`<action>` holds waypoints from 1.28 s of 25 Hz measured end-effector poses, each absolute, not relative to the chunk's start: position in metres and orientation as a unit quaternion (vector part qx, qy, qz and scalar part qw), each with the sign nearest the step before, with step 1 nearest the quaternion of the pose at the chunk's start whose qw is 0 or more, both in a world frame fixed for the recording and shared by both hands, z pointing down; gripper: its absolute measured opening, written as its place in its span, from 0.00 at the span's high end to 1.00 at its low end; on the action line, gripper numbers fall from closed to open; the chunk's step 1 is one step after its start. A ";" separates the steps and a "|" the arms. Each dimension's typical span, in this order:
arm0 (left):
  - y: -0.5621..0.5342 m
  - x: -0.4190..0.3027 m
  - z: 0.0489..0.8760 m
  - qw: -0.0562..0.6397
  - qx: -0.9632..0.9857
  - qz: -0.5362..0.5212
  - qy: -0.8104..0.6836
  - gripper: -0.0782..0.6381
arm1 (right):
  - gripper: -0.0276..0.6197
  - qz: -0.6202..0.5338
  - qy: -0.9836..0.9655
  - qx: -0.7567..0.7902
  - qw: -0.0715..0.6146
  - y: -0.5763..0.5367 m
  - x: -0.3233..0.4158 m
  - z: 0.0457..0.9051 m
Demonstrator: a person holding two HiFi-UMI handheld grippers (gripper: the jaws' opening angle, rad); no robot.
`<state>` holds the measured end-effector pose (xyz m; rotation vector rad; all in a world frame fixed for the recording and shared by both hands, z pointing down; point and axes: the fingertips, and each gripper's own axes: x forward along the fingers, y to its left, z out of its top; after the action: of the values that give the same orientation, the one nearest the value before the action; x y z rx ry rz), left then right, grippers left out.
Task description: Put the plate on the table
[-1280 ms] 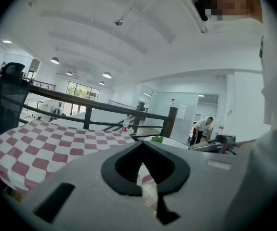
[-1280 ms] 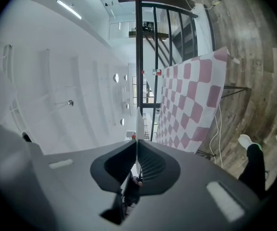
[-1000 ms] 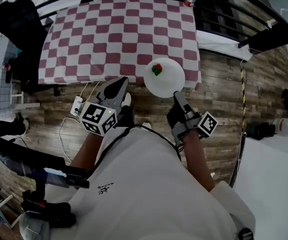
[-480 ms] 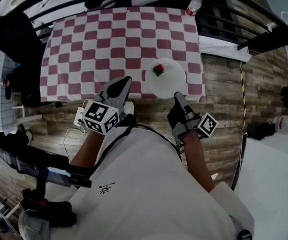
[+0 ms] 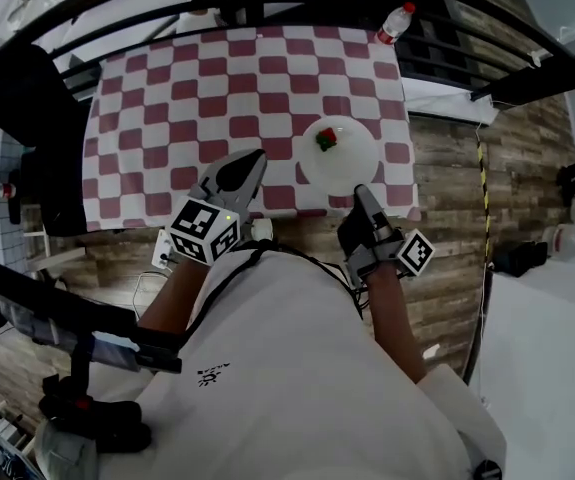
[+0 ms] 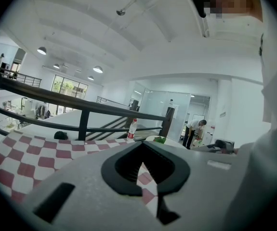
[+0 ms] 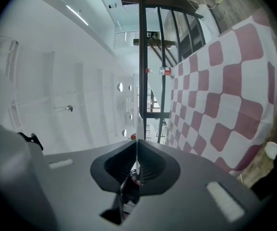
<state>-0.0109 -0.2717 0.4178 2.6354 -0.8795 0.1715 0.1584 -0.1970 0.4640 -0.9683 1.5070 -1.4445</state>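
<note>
The right gripper [image 5: 360, 192] is closed on the near rim of the plate [image 5: 347, 163], which reaches straight ahead from its jaws. The plate is round, so it has no long axis. It lies flat, face up, and carries a small red and green piece [image 5: 325, 140]. It is over the near right part of the table [image 5: 167, 98]; if it touches, I cannot tell. The left gripper [image 5: 251, 161], left of the plate, has its jaws together and empty.

White plate [image 5: 352, 163] with a red-and-green bit [image 5: 325, 140] over the near edge of the checkered table [image 5: 167, 118], rim in the right claw [image 5: 359, 191].
</note>
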 end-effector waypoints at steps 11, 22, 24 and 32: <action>-0.308 -0.045 0.435 0.185 0.931 0.060 -0.310 0.89 | 0.93 -0.562 0.600 -0.396 0.408 -0.232 0.135 0.470; -0.315 -0.062 0.455 0.203 0.916 0.067 -0.340 0.89 | 0.93 -0.583 0.617 -0.382 0.365 -0.265 0.121 0.497; -0.317 -0.064 0.459 0.207 0.911 0.070 -0.350 0.89 | 0.93 -0.589 0.622 -0.375 0.355 -0.275 0.119 0.508; -0.330 -0.060 0.474 0.215 0.894 0.086 -0.384 0.89 | 0.93 -0.594 0.653 -0.338 0.328 -0.319 0.136 0.555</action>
<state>-0.0597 -0.3299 0.4744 2.4790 -1.0634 0.2383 0.1358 -0.3191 0.5555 -0.8841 1.7084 -1.5546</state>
